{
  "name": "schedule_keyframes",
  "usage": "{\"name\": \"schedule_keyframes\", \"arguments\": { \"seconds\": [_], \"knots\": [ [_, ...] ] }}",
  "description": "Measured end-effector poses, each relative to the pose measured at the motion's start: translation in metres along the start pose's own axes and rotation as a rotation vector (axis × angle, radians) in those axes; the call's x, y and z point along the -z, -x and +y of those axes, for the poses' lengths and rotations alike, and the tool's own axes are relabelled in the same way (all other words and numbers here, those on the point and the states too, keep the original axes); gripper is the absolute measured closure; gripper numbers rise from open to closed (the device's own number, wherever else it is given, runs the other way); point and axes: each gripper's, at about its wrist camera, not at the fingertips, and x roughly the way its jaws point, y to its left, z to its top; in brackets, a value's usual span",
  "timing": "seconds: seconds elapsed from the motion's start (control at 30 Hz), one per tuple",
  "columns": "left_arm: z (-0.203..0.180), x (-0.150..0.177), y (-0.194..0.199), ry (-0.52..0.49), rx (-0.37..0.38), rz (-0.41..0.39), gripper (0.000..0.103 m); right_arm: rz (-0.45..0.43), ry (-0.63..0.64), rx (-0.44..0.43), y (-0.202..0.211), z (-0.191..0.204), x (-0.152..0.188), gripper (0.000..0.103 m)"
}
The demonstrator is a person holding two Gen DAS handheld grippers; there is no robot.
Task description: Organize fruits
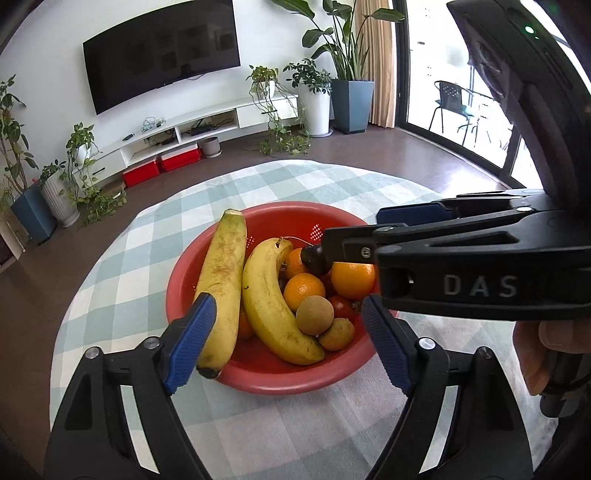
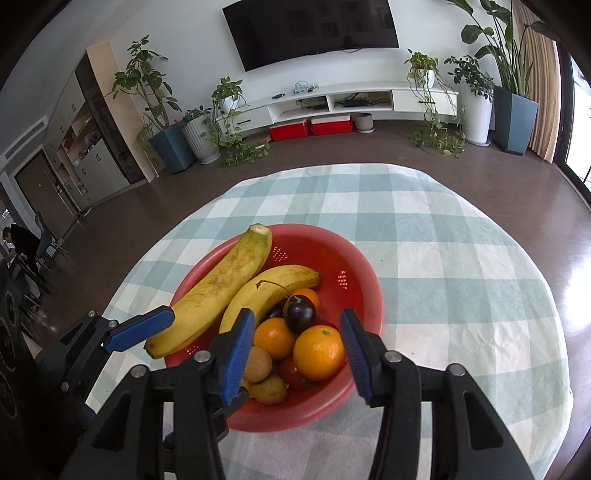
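Note:
A red colander bowl (image 1: pixel 266 376) (image 2: pixel 365 280) on the checked tablecloth holds two bananas (image 1: pixel 225 284) (image 2: pixel 218 291), several oranges (image 1: pixel 352 277) (image 2: pixel 319 352), a dark plum (image 2: pixel 300 313), brown longans (image 1: pixel 315 315) (image 2: pixel 258 363) and a red fruit (image 1: pixel 341 306). My left gripper (image 1: pixel 284 343) is open above the bowl's near rim, its left pad beside the long banana. My right gripper (image 2: pixel 295 354) is open, hovering over the oranges and plum; in the left wrist view it (image 1: pixel 351 240) reaches in from the right above the plum (image 1: pixel 314 260).
The round table with the green-and-white checked cloth (image 2: pixel 443 258) stands in a living room. Behind are a wall TV (image 2: pixel 314 29), a white low cabinet (image 2: pixel 332 99), red boxes (image 2: pixel 310 127) and potted plants (image 2: pixel 173 122). A glass door (image 1: pixel 461 92) is at the right.

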Motion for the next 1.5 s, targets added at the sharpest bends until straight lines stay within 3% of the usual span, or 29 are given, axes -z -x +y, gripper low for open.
{"name": "schedule_keyframes", "arguments": {
  "seconds": [0.07, 0.2, 0.27, 0.4, 0.43, 0.53, 0.63, 0.7, 0.8, 0.9, 1.03, 1.17, 1.27, 1.43, 1.5],
  "knots": [
    [0.002, 0.005, 0.020, 0.028, -0.006, -0.054, 0.000, -0.059, 0.019, 0.007, 0.021, 0.004, 0.008, 0.036],
    [0.001, 0.020, 0.063, 0.065, -0.023, -0.152, 0.000, -0.179, 0.034, 0.045, 0.066, 0.009, 0.027, 0.014],
    [-0.004, 0.028, 0.088, 0.062, -0.063, -0.198, 0.000, -0.234, 0.049, 0.063, 0.088, 0.014, 0.036, 0.012],
    [-0.009, 0.044, 0.144, 0.084, -0.056, -0.303, 0.000, -0.397, 0.101, 0.134, 0.137, 0.030, 0.053, 0.006],
    [-0.010, 0.047, 0.159, 0.090, -0.052, -0.332, 0.000, -0.460, 0.116, 0.152, 0.152, 0.035, 0.058, 0.001],
    [-0.018, 0.055, 0.204, 0.079, -0.071, -0.413, 0.000, -0.680, 0.160, 0.222, 0.202, 0.052, 0.075, 0.000],
    [-0.030, 0.063, 0.246, 0.057, -0.152, -0.508, 0.000, -0.861, 0.179, 0.291, 0.244, 0.066, 0.089, 0.000],
    [-0.038, 0.069, 0.271, 0.070, -0.195, -0.556, 0.000, -0.920, 0.185, 0.303, 0.266, 0.074, 0.094, 0.000],
    [-0.045, 0.068, 0.292, 0.097, -0.205, -0.529, 0.000, -0.968, 0.188, 0.327, 0.293, 0.084, 0.096, 0.000],
    [-0.056, 0.069, 0.301, 0.083, -0.261, -0.511, 0.000, -1.004, 0.173, 0.349, 0.313, 0.092, 0.101, 0.000],
    [-0.062, 0.076, 0.303, 0.098, -0.219, -0.457, 0.000, -1.008, 0.188, 0.338, 0.327, 0.098, 0.110, 0.000],
    [-0.063, 0.089, 0.291, 0.138, -0.212, -0.378, 0.000, -0.909, 0.149, 0.328, 0.313, 0.089, 0.116, 0.000],
    [-0.057, 0.101, 0.278, 0.203, -0.214, -0.304, 0.000, -0.787, 0.115, 0.333, 0.292, 0.080, 0.122, 0.000],
    [-0.050, 0.116, 0.242, 0.234, -0.299, -0.168, 0.000, -0.608, 0.105, 0.379, 0.246, 0.070, 0.142, 0.000],
    [-0.047, 0.122, 0.229, 0.251, -0.297, -0.117, 0.000, -0.549, 0.101, 0.387, 0.232, 0.065, 0.151, 0.000]
  ]
}}
